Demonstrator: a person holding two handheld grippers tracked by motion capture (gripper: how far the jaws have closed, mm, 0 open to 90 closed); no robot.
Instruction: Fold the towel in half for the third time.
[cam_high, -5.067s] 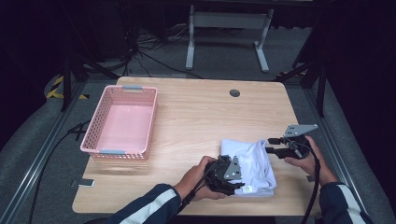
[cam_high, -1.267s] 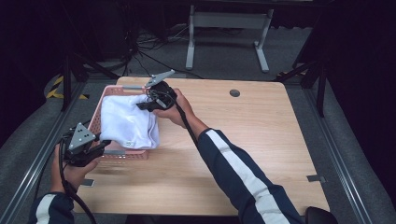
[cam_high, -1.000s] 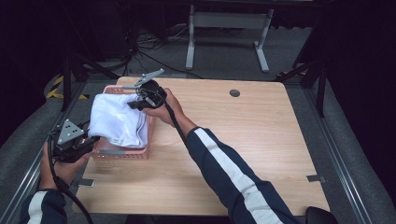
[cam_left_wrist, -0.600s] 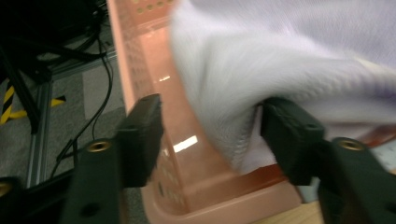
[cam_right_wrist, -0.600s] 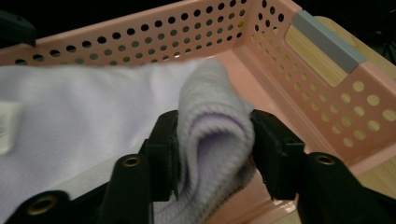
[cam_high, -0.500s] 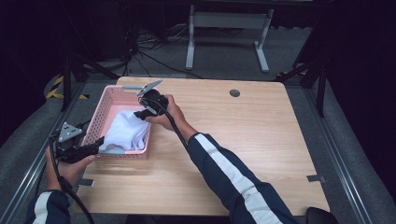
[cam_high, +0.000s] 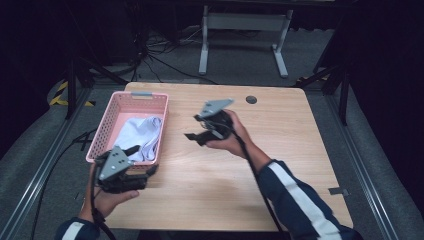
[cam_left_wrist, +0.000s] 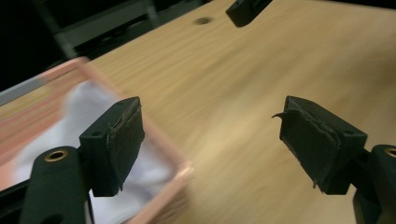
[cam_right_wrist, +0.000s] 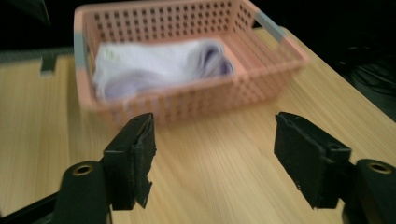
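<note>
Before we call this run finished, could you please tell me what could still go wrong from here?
1. The folded white cloth lies rumpled against the right wall of the pink plastic basket; it may unfold or hang over the rim.
2. The left tool, jaws just opened and empty, sits close to the basket's near corner and might nudge it.

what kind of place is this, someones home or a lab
Most likely a lab or recording studio, not a home. The wooden table stands alone on grey carpet among dark drapes, floor rails run beside it, and loose cables and a metal stand lie behind it.
</note>
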